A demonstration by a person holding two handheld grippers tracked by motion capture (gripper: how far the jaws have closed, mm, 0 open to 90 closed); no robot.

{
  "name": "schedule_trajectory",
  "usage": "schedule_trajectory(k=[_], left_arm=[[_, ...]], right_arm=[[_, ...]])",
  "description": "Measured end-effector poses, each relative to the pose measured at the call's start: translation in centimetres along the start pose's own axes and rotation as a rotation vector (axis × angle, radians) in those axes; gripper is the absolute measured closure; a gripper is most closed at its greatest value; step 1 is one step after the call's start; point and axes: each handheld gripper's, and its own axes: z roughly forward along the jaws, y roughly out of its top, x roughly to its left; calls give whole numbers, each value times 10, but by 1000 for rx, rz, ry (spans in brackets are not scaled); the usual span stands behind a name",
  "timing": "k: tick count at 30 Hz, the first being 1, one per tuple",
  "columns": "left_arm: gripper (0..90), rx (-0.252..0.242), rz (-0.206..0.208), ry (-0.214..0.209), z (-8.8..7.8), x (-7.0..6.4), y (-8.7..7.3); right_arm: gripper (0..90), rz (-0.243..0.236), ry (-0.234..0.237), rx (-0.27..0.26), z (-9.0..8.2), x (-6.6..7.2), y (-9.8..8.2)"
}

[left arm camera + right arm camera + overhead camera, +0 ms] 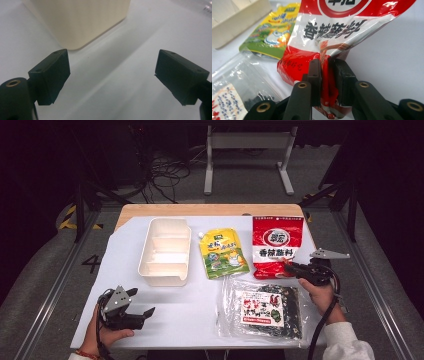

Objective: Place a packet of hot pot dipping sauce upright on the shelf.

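My right gripper is shut on the lower right corner of a red and white snack packet at the table's right. In the right gripper view the two black jaws pinch the crumpled red edge of the packet at the gripper, and that corner is lifted off the sheet. At the front left, my left gripper rests low over the table, held by a hand. It stands open with nothing between its jaws, facing the near end wall of a cream tray.
The cream divided tray stands left of centre. A yellow-green pouch lies between the tray and the red packet. A clear bag of dark seaweed lies at the front right. A white sheet covers the wooden table.
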Motion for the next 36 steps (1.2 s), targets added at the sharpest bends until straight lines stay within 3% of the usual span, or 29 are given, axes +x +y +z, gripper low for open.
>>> schedule_trajectory(k=[5,7,10,11,16,20,25,32,36], left_arm=[[136,-59,-2,-50,-8,-7,19],[135,-86,3,-69,-11,-10,27],[136,-125,9,-131,-7,-21,45],[136,-130,18,-142,-4,-24,51],[143,-123,41,-183,14,-38,69],[143,-112,72,-253,35,-55,87],[143,-88,105,-294,55,-71,102],[142,-116,24,-378,79,-71,114],[161,-130,-2,-388,84,-70,117]], right_arm=[[765,-2,-1,-89,-17,11,5],[765,-17,12,-118,-23,20,6],[766,-38,43,-141,-28,34,7],[766,-57,59,-145,-29,44,7],[768,-103,115,-146,-27,72,7],[768,-124,155,-142,-24,88,4],[768,-159,205,-139,-21,108,-1],[769,-187,293,-147,-17,131,-7],[769,-213,315,-149,-13,143,-8]])
